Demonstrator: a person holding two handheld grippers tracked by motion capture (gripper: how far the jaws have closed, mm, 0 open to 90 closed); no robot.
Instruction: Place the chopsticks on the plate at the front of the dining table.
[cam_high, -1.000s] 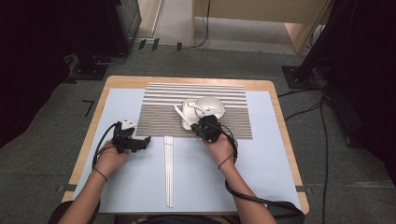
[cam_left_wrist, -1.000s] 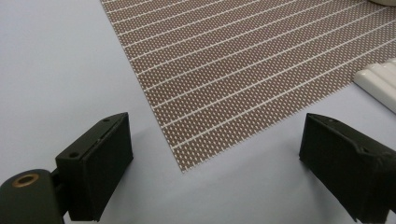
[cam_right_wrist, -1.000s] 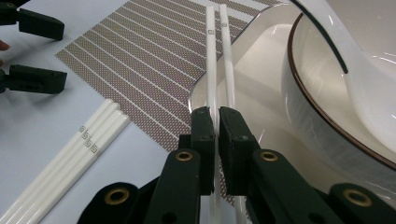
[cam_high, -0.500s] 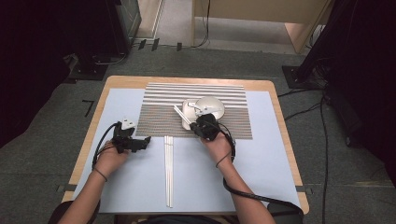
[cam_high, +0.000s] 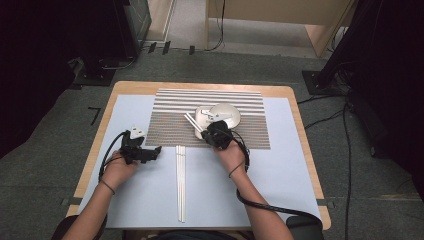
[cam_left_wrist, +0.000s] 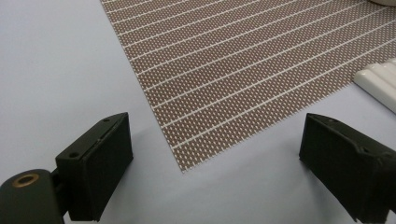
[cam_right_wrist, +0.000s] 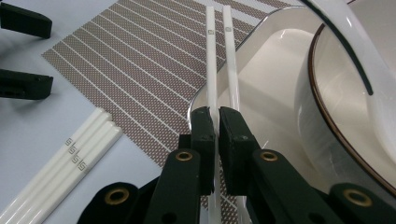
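My right gripper (cam_right_wrist: 217, 122) is shut on a thin white chopstick (cam_right_wrist: 209, 56) that points away over the striped brown placemat (cam_right_wrist: 140, 60). A second white chopstick (cam_right_wrist: 229, 51) runs right beside it, along the rim of a white dish (cam_right_wrist: 275, 79). A white bowl with a dark rim (cam_right_wrist: 345, 88) sits in the dish. From above, the right gripper (cam_high: 210, 131) sits at the near left edge of the dish (cam_high: 225, 114), with the chopsticks (cam_high: 190, 120) sticking out to the far left. My left gripper (cam_high: 156, 149) rests open on the blue table cover, its jaws (cam_left_wrist: 215, 158) wide apart over the placemat's corner (cam_left_wrist: 184, 163).
Several long white chopsticks (cam_high: 180, 185) lie side by side on the light blue table cover (cam_high: 280, 165), running from the placemat's near edge toward the person. Their ends show as white chopsticks (cam_right_wrist: 60, 168) in the right gripper view and as white chopstick ends (cam_left_wrist: 378, 81) in the left one.
The right hand has edged very slightly to the left with the chopstick still gripped. The left hand and gripper have stayed put.
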